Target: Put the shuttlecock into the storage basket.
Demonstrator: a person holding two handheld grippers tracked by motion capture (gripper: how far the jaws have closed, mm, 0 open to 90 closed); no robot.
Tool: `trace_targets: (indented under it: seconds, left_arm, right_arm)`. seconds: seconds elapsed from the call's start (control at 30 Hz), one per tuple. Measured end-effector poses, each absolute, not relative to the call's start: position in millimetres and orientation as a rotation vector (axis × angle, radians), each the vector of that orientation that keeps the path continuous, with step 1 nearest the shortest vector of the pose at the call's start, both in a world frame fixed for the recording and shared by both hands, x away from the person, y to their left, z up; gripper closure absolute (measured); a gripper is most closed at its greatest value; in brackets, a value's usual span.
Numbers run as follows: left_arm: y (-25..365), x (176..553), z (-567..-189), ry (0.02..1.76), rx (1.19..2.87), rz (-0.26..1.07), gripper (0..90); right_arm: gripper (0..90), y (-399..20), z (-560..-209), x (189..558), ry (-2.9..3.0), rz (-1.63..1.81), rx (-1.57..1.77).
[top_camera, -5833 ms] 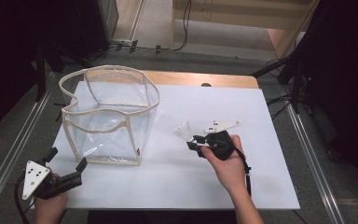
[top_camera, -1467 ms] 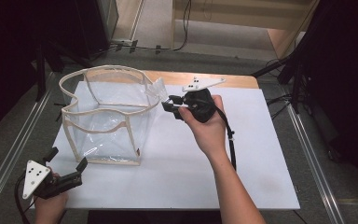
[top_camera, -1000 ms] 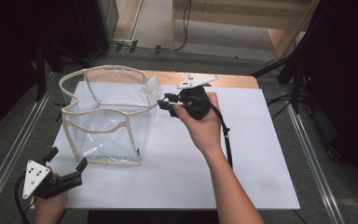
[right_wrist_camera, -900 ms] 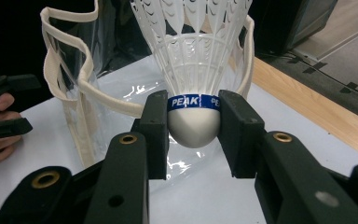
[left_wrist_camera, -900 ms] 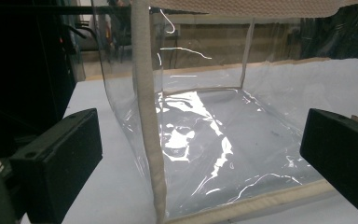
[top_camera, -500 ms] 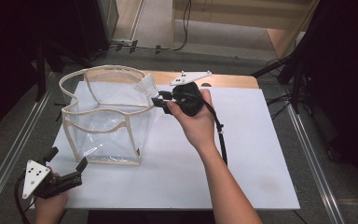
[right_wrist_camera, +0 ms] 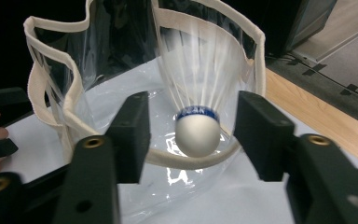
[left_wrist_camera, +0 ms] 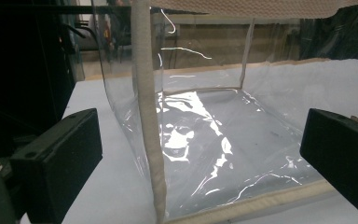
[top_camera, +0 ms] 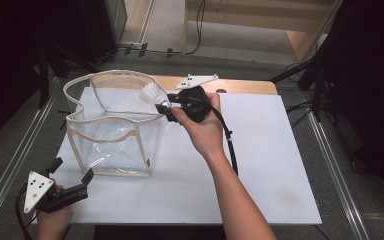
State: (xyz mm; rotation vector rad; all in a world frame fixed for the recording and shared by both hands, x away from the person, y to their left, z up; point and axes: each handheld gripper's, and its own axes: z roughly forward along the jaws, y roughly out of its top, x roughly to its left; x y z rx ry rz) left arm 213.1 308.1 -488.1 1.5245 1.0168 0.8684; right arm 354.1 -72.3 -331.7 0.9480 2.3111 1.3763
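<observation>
1. Your right gripper (right_wrist_camera: pixel 189 128) has just been opening; the shuttlecock (right_wrist_camera: pixel 196 133) sits loose between its jaws, over the clear bag's (top_camera: pixel 111 125) rim.
2. It could bounce off that rim.
3. Left gripper (top_camera: pixel 71 187) waits open near the bag's front corner.

A white sheet (top_camera: pixel 260 170) covers the wooden table (top_camera: pixel 245 86); grey floor (top_camera: pixel 165 30) beyond.

A white table (top_camera: pixel 260 170) carries a clear, cloth-trimmed bag (top_camera: pixel 115 145) standing upright.
</observation>
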Motion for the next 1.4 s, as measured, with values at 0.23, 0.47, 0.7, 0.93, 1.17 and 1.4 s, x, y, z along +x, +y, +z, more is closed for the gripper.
trace_targets:
  seconds: [0.23,0.47,0.7,0.93,1.17,1.4]
  left_arm:
    - [308.4,213.2,-488.1,1.016,1.525,0.867,0.0]
    - [307.8,213.2,-488.1,1.017,1.527,0.87,0.0]
    - [307.6,213.1,-488.1,1.017,1.528,0.871,0.0]
    - [308.0,213.0,-488.1,1.016,1.528,0.869,0.0]
    - [307.7,213.1,-488.1,1.019,1.527,0.872,0.0]
    - [307.6,213.0,-488.1,1.02,1.526,0.874,0.0]
  right_arm:
    - [13.4,-87.9,-334.3,348.1,2.261,1.412,0.934]
    - [0.0,-107.2,-340.6,338.0,2.242,1.424,0.919]
    - [0.0,-118.9,-348.4,326.5,2.216,1.401,0.916]
    - [0.0,-128.8,-358.5,319.7,2.211,1.384,0.933]
    - [0.0,-141.4,-368.7,312.7,2.196,1.383,0.954]
    - [0.0,-151.1,-374.7,307.0,2.183,1.385,0.965]
